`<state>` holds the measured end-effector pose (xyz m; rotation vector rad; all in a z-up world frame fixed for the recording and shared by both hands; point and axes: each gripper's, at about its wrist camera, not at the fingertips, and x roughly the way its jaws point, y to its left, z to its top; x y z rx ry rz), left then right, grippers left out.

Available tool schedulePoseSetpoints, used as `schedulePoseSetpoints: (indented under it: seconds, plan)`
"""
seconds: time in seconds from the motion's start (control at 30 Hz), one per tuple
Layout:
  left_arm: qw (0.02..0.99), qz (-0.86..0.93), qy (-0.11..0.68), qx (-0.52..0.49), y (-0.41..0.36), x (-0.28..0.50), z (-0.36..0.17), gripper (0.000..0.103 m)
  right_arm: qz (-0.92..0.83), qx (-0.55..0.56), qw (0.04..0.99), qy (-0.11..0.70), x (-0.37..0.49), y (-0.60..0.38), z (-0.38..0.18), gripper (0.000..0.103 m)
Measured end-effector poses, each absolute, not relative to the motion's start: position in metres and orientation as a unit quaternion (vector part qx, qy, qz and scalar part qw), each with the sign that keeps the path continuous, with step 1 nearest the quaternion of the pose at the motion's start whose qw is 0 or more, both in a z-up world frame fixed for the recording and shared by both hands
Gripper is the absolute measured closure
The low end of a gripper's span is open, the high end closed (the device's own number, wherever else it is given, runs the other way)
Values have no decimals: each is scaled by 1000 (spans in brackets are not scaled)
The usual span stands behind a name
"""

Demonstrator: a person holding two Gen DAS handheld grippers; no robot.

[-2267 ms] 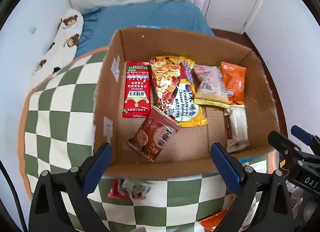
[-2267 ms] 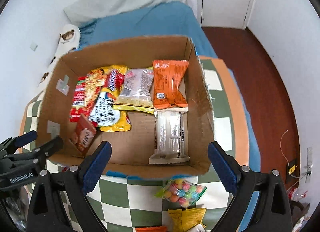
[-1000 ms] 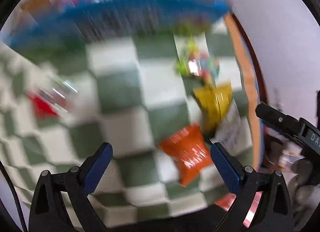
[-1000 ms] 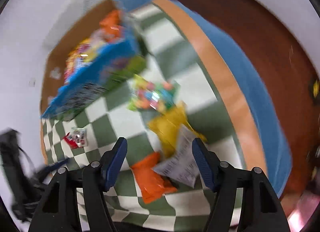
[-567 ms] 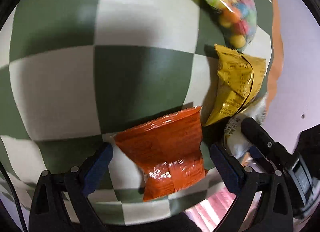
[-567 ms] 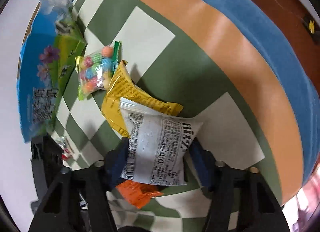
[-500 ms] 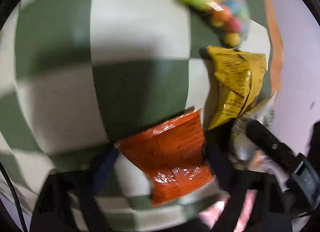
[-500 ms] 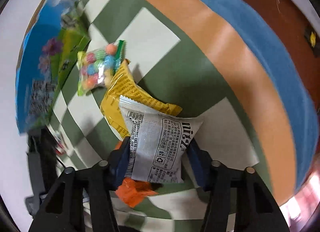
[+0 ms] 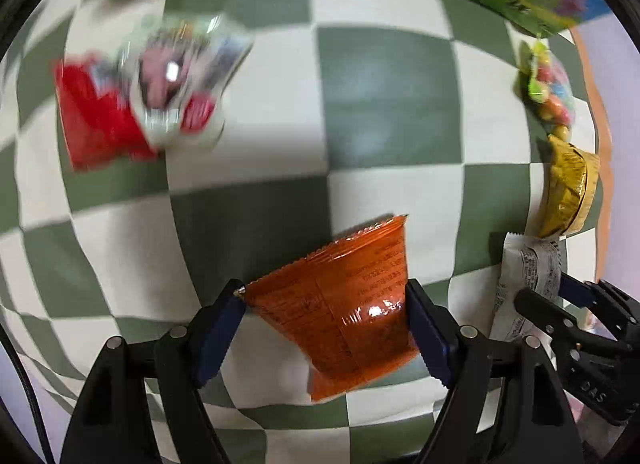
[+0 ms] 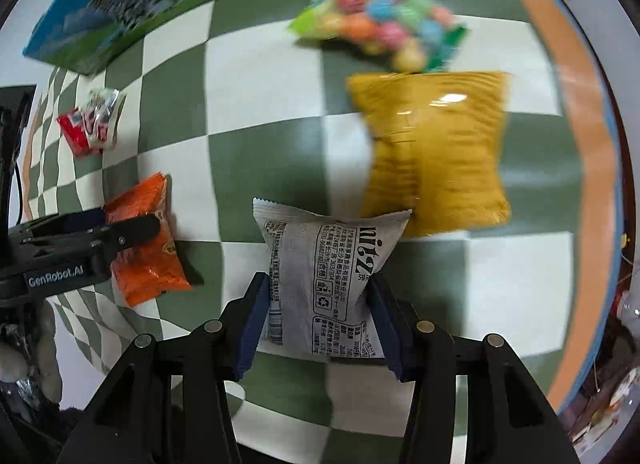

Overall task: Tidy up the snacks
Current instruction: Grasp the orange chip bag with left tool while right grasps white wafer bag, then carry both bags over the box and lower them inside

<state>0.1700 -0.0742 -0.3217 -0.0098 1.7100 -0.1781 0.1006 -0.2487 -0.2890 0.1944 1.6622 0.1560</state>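
Left gripper: your left gripper is clamped on the orange packet; both blue pads press its sides and the film bulges between them.
Right gripper: your right gripper is pinched on the white packet, one pad on each long edge, the jaws set narrower than the left pair.
Hand pose: both grippers point steeply down at the checked cloth; in the left view the right gripper's black fingers reach in from the lower right, and in the right view the left one comes in from the left edge.
Orange packet: it lies on the cloth, left of the white packet and apart from it, its crimped top edge pointing away from you.
White packet: it lies printed side up, its upper right corner overlapping the yellow bag.
Other snacks: the candy bag lies just beyond the yellow bag, touching it; a red-and-clear packet lies well apart to the left, blurred.
Box: a blue-and-green printed box wall edges the cloth at the far side.
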Motion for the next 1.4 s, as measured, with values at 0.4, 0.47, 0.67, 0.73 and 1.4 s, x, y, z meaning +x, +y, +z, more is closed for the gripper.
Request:
schedulePoseSetpoints:
  seconds: [0.4,0.47,0.67,0.73,1.4]
  plan:
    - [641,-53,765,-42,-80,148,-351,27,58,105,646,754,110,-247,-309,40]
    - [644,-44,762,-42,-69,143,-345,37,62,82,659,746,110,-240,-307,43]
    - [663,-51,747,-25,-80,123,-322,54,83,76,676,728,101,-227,-292,55]
    - [674,-57,737,-11,-87,122,-312,54,91,88,681,721,104,-226,-282,55]
    - [783,-133,605,-57,-46,304,-89,54,165,165,805,545,259,-242,-70,55]
